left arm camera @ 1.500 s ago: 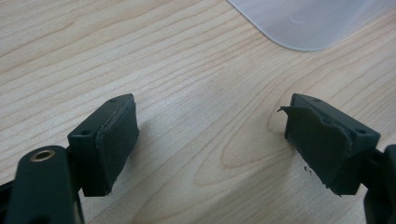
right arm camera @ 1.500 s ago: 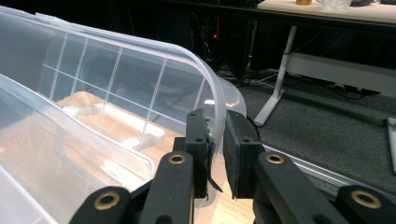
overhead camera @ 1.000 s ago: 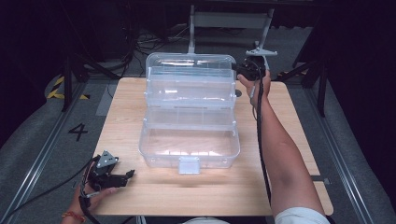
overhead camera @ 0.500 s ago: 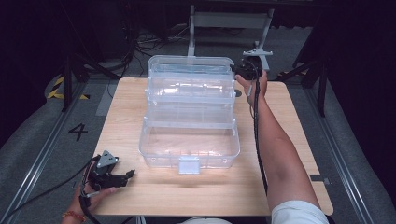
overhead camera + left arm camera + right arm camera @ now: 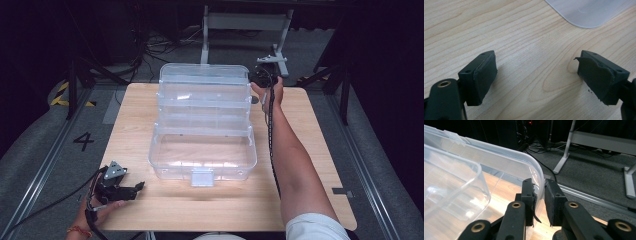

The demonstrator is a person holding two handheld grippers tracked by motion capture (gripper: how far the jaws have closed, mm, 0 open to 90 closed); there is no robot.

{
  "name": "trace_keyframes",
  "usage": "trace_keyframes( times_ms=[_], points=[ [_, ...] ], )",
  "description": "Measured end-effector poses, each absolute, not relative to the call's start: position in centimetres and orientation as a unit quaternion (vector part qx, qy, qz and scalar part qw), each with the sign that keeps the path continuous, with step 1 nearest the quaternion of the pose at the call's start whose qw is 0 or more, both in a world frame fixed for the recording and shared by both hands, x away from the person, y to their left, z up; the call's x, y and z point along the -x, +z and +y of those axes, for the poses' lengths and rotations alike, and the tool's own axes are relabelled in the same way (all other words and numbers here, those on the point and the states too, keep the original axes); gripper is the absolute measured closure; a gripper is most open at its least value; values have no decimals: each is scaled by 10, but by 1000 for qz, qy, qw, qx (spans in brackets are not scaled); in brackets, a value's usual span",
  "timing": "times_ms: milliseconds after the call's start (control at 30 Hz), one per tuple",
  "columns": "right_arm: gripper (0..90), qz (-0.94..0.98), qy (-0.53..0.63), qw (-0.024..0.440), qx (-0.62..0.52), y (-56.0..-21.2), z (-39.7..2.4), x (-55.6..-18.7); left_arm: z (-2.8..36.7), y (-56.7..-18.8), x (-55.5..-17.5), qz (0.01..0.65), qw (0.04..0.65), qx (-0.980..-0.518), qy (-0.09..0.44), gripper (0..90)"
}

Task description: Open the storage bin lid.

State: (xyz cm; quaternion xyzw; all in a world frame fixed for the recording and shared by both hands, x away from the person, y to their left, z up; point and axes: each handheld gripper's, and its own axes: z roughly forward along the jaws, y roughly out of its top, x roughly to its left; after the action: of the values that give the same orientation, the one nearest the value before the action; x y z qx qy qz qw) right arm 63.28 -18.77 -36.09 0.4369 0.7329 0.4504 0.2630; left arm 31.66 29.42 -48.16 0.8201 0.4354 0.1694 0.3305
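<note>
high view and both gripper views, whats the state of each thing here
clear plastic box: open, lid swung up at the far side, nothing visible inside
lid: raised, its far right corner rim pinched
right gripper: shut on the lid rim
left gripper: open, nothing between the jaws, low over the table
table: bears the box

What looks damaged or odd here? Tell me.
The pads look worn: the left claw has a torn, ragged pad, and a loose black strip hangs from the right claw, which pinches the clear box's lid rim.
</note>
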Motion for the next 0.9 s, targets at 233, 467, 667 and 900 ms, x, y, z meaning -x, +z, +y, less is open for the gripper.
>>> trace_keyframes(
  times_ms=[233,467,667,900],
  points=[
    [788,741,434,262,-440,-368,-185,-638,294,-482,-317,435,330,-820,172,163],
    [793,749,416,254,-449,-377,-184,-641,294,-482,-316,435,330,-820,172,164],
    [793,751,412,254,-449,-377,-185,-641,294,-482,-316,435,330,-820,172,164],
    [795,756,405,257,-446,-374,-185,-639,294,-482,-316,436,330,-819,172,164]
  ],
)
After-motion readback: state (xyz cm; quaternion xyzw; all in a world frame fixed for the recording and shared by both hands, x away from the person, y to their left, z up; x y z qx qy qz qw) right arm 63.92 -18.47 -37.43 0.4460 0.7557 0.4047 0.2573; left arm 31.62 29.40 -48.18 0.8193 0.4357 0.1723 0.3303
